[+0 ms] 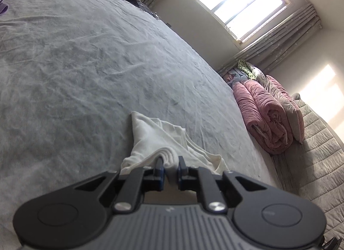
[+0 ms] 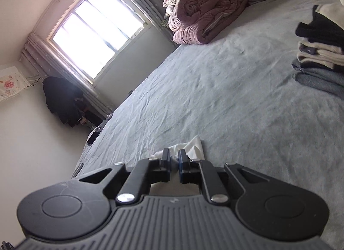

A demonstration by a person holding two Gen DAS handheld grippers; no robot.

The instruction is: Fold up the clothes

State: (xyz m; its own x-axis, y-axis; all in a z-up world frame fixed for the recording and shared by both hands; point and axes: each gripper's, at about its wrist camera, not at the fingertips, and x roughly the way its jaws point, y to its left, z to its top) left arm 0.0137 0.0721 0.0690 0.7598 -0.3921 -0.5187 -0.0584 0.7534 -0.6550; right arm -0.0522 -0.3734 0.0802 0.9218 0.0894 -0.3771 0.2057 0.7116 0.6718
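While both tools pinch the white garment (image 1: 163,140), only the right view shows folded clothes (image 2: 320,56).

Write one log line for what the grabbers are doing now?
left gripper: shut on white garment | right gripper: shut on white garment | bed: garment partly resting

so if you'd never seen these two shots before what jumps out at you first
First, the white garment bunched on the grey bed sheet, pinched by both the left gripper and the right gripper. Next comes the bright window on the far wall, and the rolled pink quilt at the bed's far end. A stack of folded clothes sits at the right edge of the right wrist view.
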